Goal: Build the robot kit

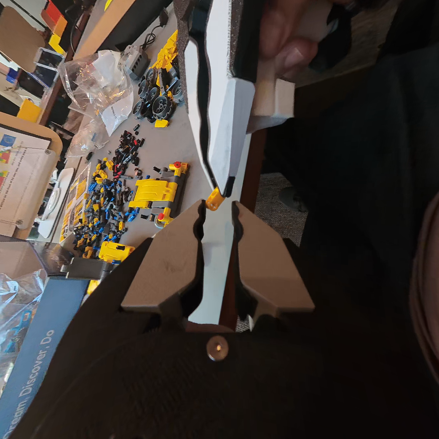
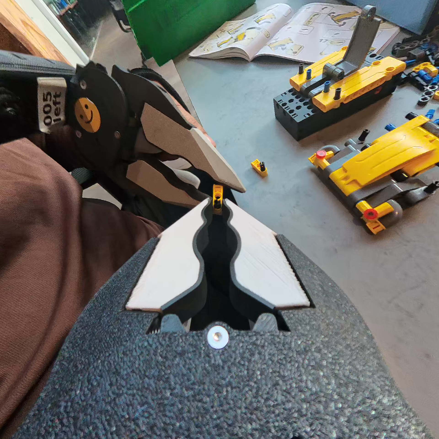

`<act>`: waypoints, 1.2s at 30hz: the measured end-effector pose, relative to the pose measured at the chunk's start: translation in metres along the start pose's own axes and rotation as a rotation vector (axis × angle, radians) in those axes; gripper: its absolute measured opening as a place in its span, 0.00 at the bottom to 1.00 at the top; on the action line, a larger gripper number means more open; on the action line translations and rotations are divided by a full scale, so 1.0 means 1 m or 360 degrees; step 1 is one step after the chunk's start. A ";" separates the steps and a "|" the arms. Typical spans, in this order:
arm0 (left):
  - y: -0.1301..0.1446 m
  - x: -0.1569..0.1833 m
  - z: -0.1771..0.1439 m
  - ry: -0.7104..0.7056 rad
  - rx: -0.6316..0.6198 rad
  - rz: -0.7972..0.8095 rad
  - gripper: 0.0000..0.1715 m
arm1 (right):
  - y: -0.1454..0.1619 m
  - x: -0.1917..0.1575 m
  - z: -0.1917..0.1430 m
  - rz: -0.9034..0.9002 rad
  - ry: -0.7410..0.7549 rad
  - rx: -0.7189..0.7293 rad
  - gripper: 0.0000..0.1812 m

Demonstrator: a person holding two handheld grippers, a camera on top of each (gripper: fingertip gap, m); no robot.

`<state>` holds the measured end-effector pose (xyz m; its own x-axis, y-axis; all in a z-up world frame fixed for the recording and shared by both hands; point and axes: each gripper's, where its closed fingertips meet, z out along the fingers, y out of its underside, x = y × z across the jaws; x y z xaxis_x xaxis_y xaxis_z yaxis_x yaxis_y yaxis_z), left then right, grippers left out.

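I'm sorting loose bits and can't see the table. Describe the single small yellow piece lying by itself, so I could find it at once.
On the grey table, look to the bare stretch between the grippers and the yellow-and-grey model. The small yellow piece lies there alone, touching nothing. A short black pin stands in it, and it lies apart from the pile.

Right tool point(image 2: 217, 202): rough, grainy black body w/ matt white plastic fingers point(image 2: 175, 261). Yellow connector point(image 2: 217, 198): glossy plastic. Desk point(image 2: 273, 237): smooth matt grey. Brown sleeve point(image 2: 35, 237): woven cloth. Manual point(image 2: 273, 31): paper.
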<state>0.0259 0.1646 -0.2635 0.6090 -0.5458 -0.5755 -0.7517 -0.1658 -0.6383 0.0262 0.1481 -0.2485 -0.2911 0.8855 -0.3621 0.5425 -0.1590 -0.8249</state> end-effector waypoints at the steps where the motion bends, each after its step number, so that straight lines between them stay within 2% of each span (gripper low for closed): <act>1: 0.000 -0.003 -0.001 -0.0024 -0.0001 0.0015 0.08 | -0.001 -0.001 0.002 0.0021 -0.0022 0.0009 0.02; 14: 0.007 -0.020 -0.001 -0.0187 0.0062 0.0037 0.06 | -0.014 0.007 0.009 0.0216 -0.0131 0.0117 0.02; 27: 0.007 -0.021 0.001 -0.0214 0.0094 -0.0031 0.08 | -0.010 0.010 0.003 0.0228 -0.0125 0.0143 0.02; 36: 0.008 -0.019 -0.001 -0.0220 0.0103 0.0016 0.01 | -0.011 0.004 0.003 0.0224 -0.0158 0.0156 0.02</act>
<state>0.0079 0.1732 -0.2574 0.6340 -0.4280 -0.6441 -0.7427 -0.1049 -0.6613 0.0164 0.1516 -0.2422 -0.2968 0.8048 -0.5140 0.5055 -0.3242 -0.7996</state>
